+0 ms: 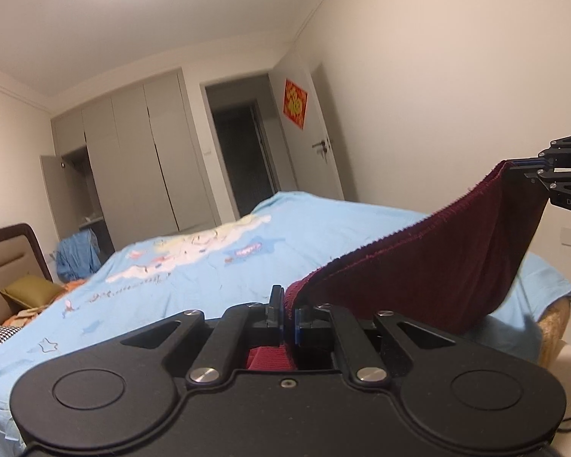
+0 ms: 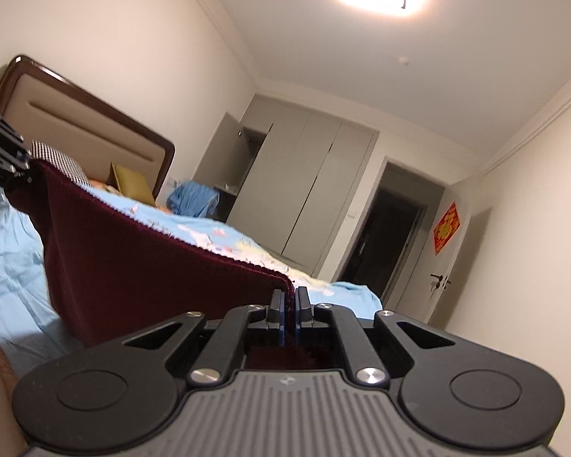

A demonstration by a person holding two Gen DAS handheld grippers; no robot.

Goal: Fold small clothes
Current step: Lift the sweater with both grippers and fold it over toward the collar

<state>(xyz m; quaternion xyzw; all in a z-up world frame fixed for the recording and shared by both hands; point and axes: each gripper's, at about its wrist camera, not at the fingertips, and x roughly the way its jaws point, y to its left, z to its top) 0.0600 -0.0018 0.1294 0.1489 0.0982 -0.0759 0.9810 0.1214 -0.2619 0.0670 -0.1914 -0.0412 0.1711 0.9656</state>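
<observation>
**Dark red cloth held up over the bed, no fold laid down yet**

The bed (image 1: pixel 179 251), under a light blue sheet with a cartoon print, fills the middle of both views and serves as the folding surface. Nothing folded lies on the part of it that shows, so the task looks to be at an early stage.

Above the near edge of the bed hangs the dark red cloth (image 1: pixel 418 266), a small ribbed knit piece. It is stretched by its top hem between the two tools and sags below that hem; whether its lower edge touches the bed cannot be told. What kind of garment it is cannot be told either.

The left gripper (image 1: pixel 288 312) has its jaws clenched on one end of the hem. The right gripper (image 2: pixel 290 306) has its jaws clamped on the other end, higher above the bed.

Still to do, by my reading: lower the cloth flat onto the bed, make the folds, then take up any other pieces.
</observation>
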